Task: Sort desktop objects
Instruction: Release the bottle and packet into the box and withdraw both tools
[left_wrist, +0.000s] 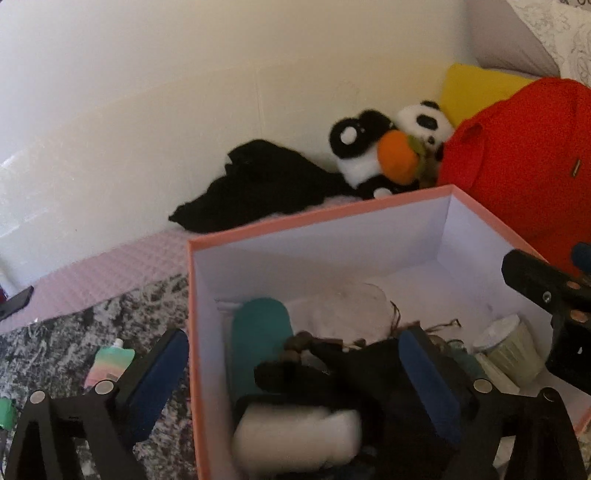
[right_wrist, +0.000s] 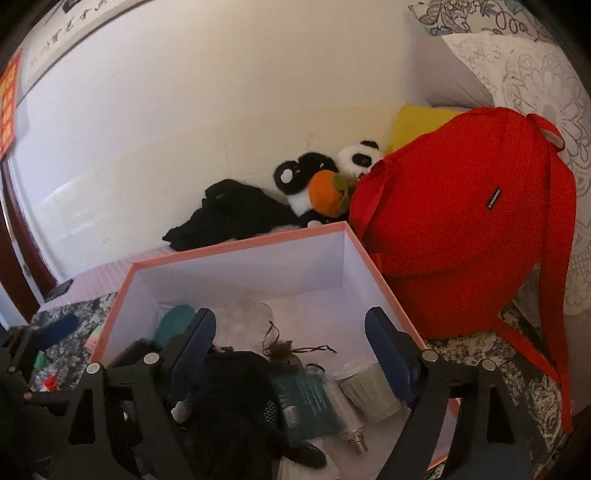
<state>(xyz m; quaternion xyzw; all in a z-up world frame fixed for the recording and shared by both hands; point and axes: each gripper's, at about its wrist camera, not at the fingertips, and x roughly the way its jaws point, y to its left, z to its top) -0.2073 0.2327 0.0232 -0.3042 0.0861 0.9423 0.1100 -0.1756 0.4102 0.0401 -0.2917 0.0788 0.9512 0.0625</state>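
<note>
- Beside the red backpack (right_wrist: 461, 236), on the patterned surface (left_wrist: 74, 332), the pink box (right_wrist: 236, 243) is seen already holding sorted things: teal case (left_wrist: 258, 328), black pouch (right_wrist: 236, 406), ribbed cup (right_wrist: 369, 391).
- Over the box, the right gripper (right_wrist: 291, 354) and left gripper (left_wrist: 295, 365) are held with fingers spread, grasping nothing; a drop-off is judged complete.
- Outside the box, a pastel tube (left_wrist: 107, 363) is left; reaching it is judged next.

1. Box (right_wrist: 240, 245): matt card, smooth white lining.
2. Backpack (right_wrist: 454, 236) at 3 o'clock: matt red woven cloth.
3. Panda toy (left_wrist: 373, 151) at 12 o'clock: fluffy plush.
4. Gripper pads (right_wrist: 388, 354): matt blue.
</note>
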